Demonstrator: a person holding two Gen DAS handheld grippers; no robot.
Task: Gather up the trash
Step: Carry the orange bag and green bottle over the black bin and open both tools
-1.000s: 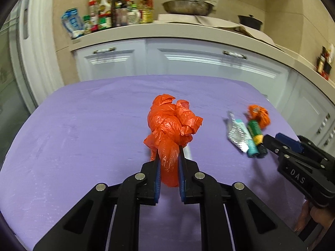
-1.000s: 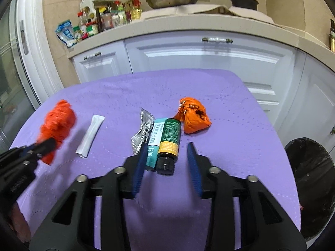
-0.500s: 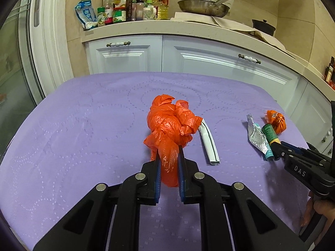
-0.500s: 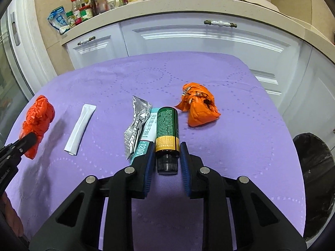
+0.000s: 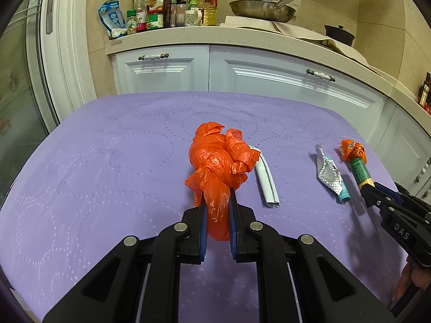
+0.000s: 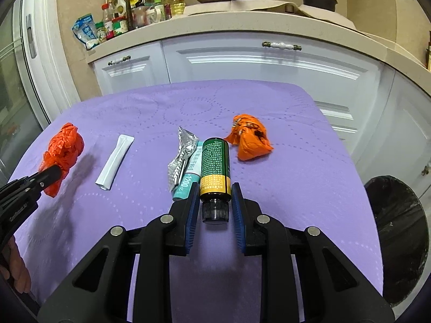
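Gripping both picks: the left gripper (image 5: 216,210) fingers pinch the crumpled orange plastic bag (image 5: 219,161) at frame centre, while the right gripper (image 6: 215,202) fingers clamp the green, yellow-banded bottle (image 6: 215,167) on the purple-covered table (image 6: 296,177). Next, probably, carrying both to the black-lined bin (image 6: 398,231), lower right.

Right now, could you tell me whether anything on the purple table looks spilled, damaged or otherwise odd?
Nothing spilled. The green bottle lies on its side, cap on, partly over the teal packet beside a torn foil wrapper; the rest is crumpled trash on the tablecloth.
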